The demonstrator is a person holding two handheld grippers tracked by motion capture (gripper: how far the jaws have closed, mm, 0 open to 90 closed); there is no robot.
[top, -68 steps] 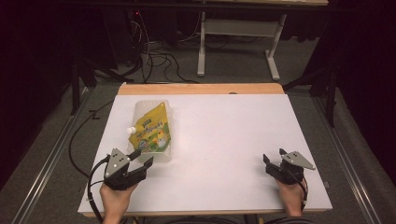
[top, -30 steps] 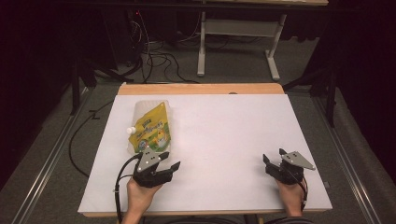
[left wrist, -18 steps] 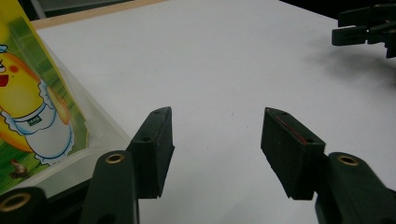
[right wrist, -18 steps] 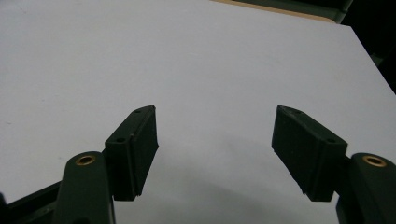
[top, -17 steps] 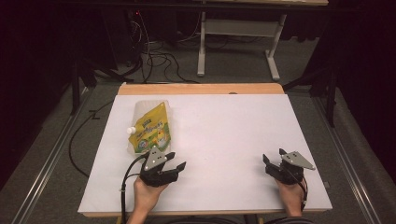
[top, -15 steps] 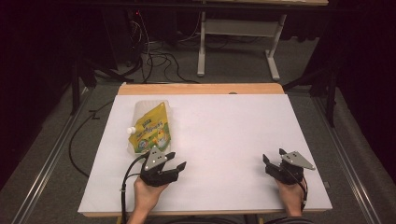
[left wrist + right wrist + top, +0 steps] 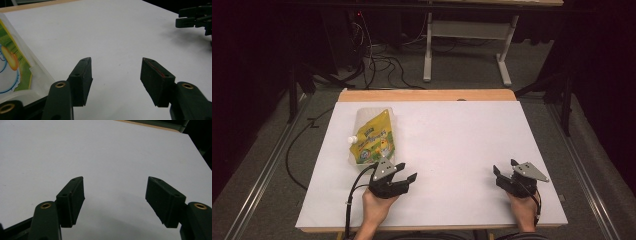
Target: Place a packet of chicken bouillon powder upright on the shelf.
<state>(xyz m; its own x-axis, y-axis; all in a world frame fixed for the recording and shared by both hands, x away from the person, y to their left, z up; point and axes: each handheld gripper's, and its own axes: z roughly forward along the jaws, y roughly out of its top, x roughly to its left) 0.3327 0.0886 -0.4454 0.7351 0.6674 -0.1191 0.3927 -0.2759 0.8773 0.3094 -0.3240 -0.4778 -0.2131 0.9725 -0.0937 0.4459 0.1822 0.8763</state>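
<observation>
A yellow-green spouted pouch [image 7: 373, 137] lies flat on the left part of the white table [image 7: 462, 135], its white cap pointing left. My left gripper [image 7: 407, 171] rests low near the front edge, just right of and below the pouch, open with nothing between its jaws. In the left gripper view the open gripper [image 7: 116, 62] frames bare table, with the pouch [image 7: 11, 62] at the left edge beside the left jaw. My right gripper [image 7: 504, 167] sits at the front right, open and empty, and in its own view the gripper [image 7: 115, 181] looks over bare white surface.
A wooden strip [image 7: 427, 95] borders the table's far edge. Beyond it are floor cables [image 7: 377, 60] and a white table frame [image 7: 467, 37]. The right gripper [image 7: 196, 18] appears at the upper right of the left gripper view. A cable [image 7: 352, 195] trails from the left gripper.
My left gripper has slid right along the front of the table, from beside the pouch's lower left corner to just past its lower right. The right gripper has stayed put.
</observation>
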